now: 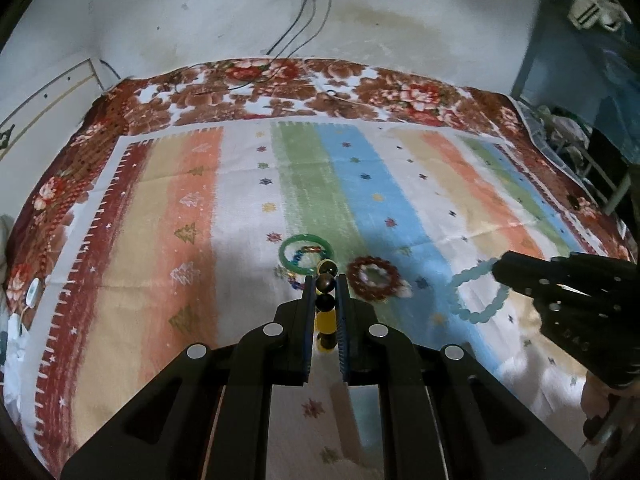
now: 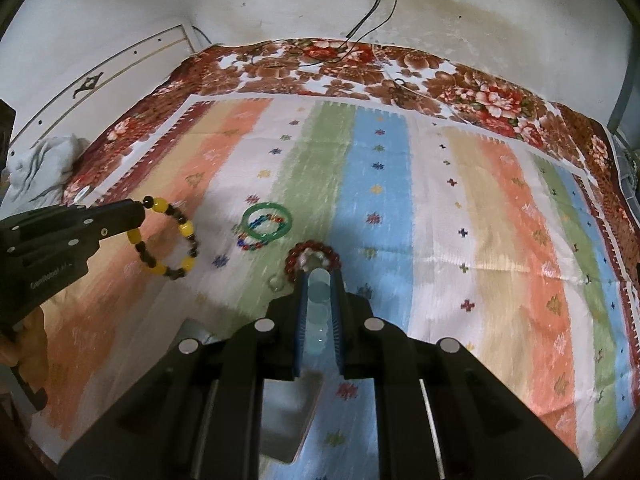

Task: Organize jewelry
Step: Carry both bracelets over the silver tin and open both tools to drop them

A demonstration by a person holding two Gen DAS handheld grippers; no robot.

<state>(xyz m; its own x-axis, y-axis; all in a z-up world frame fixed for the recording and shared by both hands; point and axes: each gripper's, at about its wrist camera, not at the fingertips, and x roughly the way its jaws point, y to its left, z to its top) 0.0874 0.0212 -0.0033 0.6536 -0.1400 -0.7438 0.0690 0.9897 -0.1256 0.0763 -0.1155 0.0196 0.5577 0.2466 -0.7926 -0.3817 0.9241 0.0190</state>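
Note:
My left gripper [image 1: 323, 285] is shut on a yellow-and-dark bead bracelet [image 1: 325, 312] and holds it above the striped cloth; the bracelet hangs from that gripper [image 2: 140, 206] in the right wrist view [image 2: 166, 240]. My right gripper [image 2: 319, 280] is shut on a pale blue bead bracelet [image 2: 318, 308], which hangs from it [image 1: 498, 270] in the left wrist view [image 1: 478, 294]. On the cloth lie a green bangle [image 1: 306, 254] [image 2: 266, 226], a multicolour bead bracelet [image 2: 256, 242] partly under it, and a dark red bead bracelet [image 1: 374, 278] [image 2: 312, 258].
The striped cloth [image 1: 400, 208] lies over a floral blanket [image 1: 280, 92] on a bed against a white wall. A clear box [image 2: 288, 416] sits under my right gripper. Cables [image 1: 304, 28] hang from a wall socket. A grey cloth [image 2: 40, 168] lies at the left edge.

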